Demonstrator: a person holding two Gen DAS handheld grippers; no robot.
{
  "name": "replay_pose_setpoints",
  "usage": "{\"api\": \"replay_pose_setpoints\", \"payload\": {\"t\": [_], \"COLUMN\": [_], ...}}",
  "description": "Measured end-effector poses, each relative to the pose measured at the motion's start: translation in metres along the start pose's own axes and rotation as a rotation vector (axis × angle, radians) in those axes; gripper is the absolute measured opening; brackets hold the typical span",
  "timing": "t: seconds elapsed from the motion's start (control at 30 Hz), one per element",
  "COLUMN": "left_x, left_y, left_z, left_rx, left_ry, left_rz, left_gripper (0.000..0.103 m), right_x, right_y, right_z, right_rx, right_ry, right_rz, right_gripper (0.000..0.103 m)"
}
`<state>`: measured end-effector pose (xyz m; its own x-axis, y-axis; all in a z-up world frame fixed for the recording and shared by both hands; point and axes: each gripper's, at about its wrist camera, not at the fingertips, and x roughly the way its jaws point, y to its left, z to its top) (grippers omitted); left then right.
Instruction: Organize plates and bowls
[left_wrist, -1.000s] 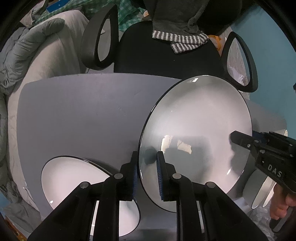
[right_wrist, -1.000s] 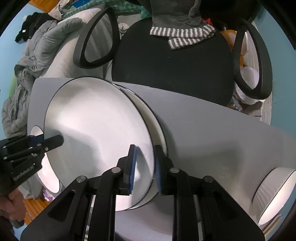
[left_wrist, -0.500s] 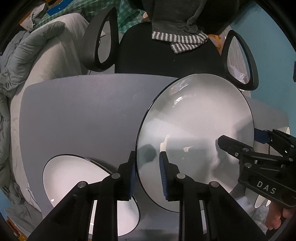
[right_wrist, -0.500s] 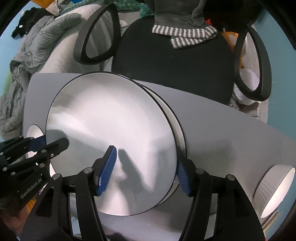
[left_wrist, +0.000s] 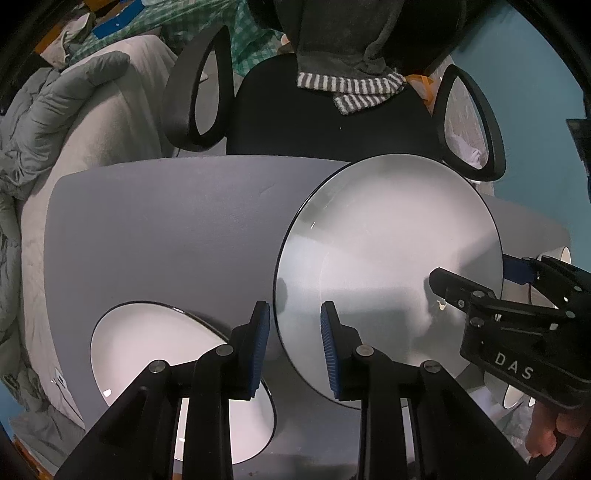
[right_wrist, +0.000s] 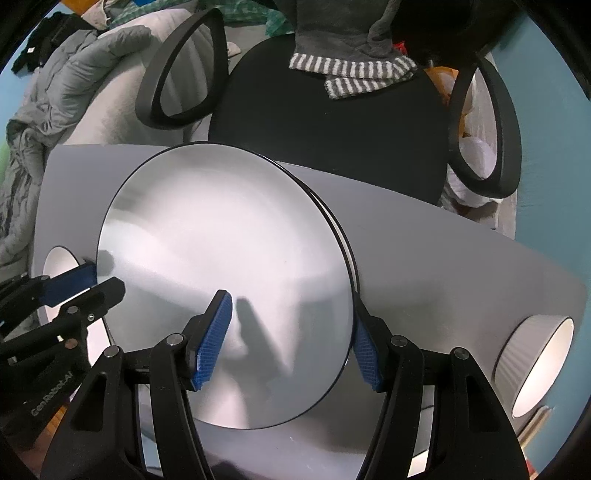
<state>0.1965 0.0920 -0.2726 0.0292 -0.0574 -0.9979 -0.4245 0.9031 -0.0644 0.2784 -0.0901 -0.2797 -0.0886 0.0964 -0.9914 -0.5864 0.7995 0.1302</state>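
Note:
A large white plate with a black rim (left_wrist: 388, 258) (right_wrist: 221, 240) lies flat on a second plate whose edge (right_wrist: 345, 236) shows under its right side. My left gripper (left_wrist: 293, 314) straddles the top plate's left rim, and its blue pads (left_wrist: 260, 332) stand a little apart from the rim on both sides. My right gripper (right_wrist: 290, 310) is open wide over the plate's right rim, with no pad pressing on it. In each view the other gripper (left_wrist: 476, 273) (right_wrist: 96, 284) reaches in from the side. Another white plate (left_wrist: 147, 350) lies at the table's near left.
The grey table (left_wrist: 166, 240) ends at a black office chair (left_wrist: 332, 122) with a striped cloth on it. A white ribbed bowl (right_wrist: 535, 358) stands at the table's right end. Grey bedding (left_wrist: 55, 129) is piled on the left. A hand (left_wrist: 546, 432) holds the right gripper.
The right jaws have spread wide off the plate's rim and the left jaws have parted a little. The plate has settled flat onto the plate beneath.

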Motion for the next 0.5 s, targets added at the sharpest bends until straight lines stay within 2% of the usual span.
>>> {"api": "replay_pose_setpoints", "payload": {"t": [0.33, 0.5], "left_x": [-0.008, -0.011], "left_y": [0.004, 0.005], "left_z": [-0.013, -0.016], "left_rx": [-0.014, -0.01], "left_ry": [-0.008, -0.015], "left_rz": [-0.011, -0.015], "left_gripper": [0.027, 0.027], "right_x": [-0.003, -0.002], "right_y": [0.005, 0.006], "right_z": [-0.003, -0.005], "right_rx": [-0.014, -0.021], "right_ry": [-0.003, -0.009], "right_rz": [-0.051, -0.122], "right_gripper": [0.063, 0.066]}}
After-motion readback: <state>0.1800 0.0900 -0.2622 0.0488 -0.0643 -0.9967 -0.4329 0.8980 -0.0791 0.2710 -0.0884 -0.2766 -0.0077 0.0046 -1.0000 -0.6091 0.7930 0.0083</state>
